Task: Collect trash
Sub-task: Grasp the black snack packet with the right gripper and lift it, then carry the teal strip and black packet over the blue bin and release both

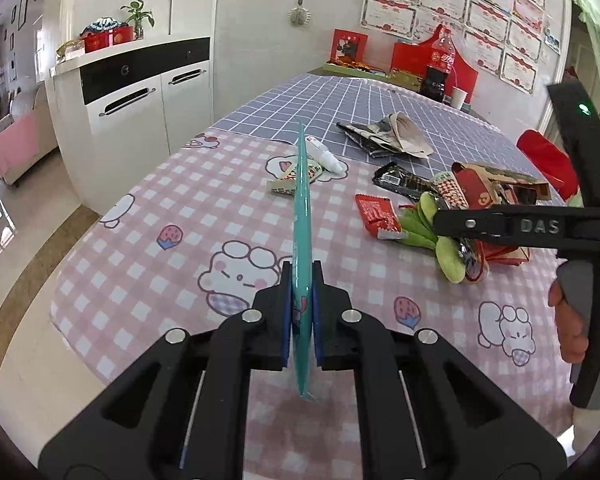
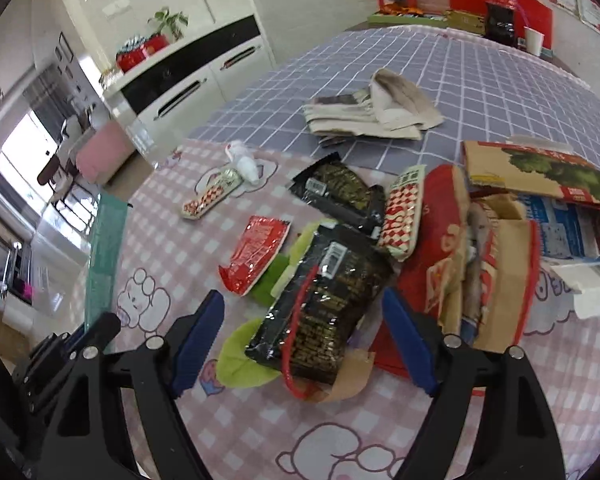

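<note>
My left gripper is shut on a thin teal bag, held edge-on above the table; the bag also shows in the right wrist view at the left. My right gripper is open, its blue pads either side of a black snack wrapper lying on green leaf scraps. A red wrapper, another black wrapper, red-and-white checked packets and torn paper bags lie in a pile. The right gripper's finger shows over that pile in the left wrist view.
The table has a pink checked cloth near and a blue checked cloth far. Folded newspaper, a small white bottle, a cola bottle, a paper cup and red boxes stand farther back. White cabinets stand left.
</note>
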Demonstrator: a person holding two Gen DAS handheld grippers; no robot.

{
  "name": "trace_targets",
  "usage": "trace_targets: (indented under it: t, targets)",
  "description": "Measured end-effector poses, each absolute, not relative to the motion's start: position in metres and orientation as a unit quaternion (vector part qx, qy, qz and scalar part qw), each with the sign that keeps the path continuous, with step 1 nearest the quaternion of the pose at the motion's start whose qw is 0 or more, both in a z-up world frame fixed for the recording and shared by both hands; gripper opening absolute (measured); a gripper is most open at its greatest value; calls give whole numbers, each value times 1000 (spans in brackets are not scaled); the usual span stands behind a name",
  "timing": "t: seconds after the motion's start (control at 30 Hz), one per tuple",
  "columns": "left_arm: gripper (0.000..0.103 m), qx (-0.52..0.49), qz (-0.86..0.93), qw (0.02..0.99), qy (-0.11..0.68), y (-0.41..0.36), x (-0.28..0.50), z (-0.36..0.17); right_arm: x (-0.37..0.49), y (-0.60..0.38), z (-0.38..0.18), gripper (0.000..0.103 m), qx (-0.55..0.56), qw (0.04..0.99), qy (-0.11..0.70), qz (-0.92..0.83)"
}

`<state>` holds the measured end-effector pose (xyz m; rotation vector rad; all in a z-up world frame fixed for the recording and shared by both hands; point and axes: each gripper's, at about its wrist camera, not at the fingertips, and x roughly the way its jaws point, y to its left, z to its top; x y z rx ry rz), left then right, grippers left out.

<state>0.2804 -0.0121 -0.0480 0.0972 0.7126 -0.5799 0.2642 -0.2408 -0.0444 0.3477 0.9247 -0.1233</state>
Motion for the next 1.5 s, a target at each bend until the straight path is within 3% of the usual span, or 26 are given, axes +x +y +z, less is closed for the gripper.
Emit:
trace_targets:
  t: [0.03, 0.07, 0.37, 0.47, 0.9, 1.5]
  targets:
    - [9, 46, -281, 895, 344, -12, 280, -48, 268, -240, -46, 75, 161, 874, 453, -65]
    - [9, 45, -282, 894, 345, -12, 279, -49, 269, -241, -48, 62, 159, 872, 458, -70]
    - [9, 40, -278, 893, 351, -10, 274, -53, 260, -253, -44, 25, 227, 858, 459, -22]
    - [9, 43, -277, 895, 347, -10, 270, -50, 251, -253, -37, 20, 233, 863, 448, -12]
    - [9, 43, -276, 908, 312, -8, 245, -24, 219, -255, 7, 17, 279, 879, 381, 64]
    - [9, 31, -224, 948, 225, 27, 191, 39, 186, -205, 93, 17, 211, 916, 298, 165]
